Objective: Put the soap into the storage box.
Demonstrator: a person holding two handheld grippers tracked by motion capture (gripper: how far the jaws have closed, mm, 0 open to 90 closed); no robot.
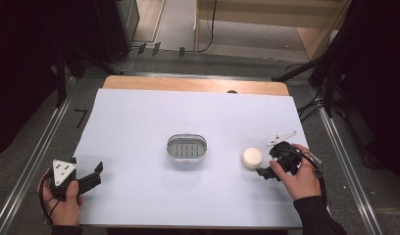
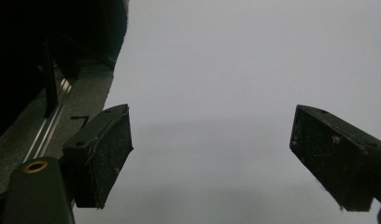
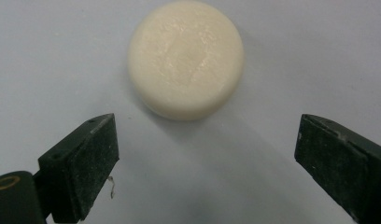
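Right gripper (image 3: 205, 163): jaws wide apart, holding nothing, just short of the soap (image 3: 186, 58). Soap lies on the white sheet (image 1: 139, 127), right of the dish (image 1: 187, 149). Left gripper (image 2: 212, 158): spread wide, nothing held. No readable writing.

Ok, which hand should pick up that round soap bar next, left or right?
Right. The right gripper sits just beside the soap bar with its jaws open and aimed at it. The left gripper is open too, but rests at the far left table edge, beyond the soap dish.
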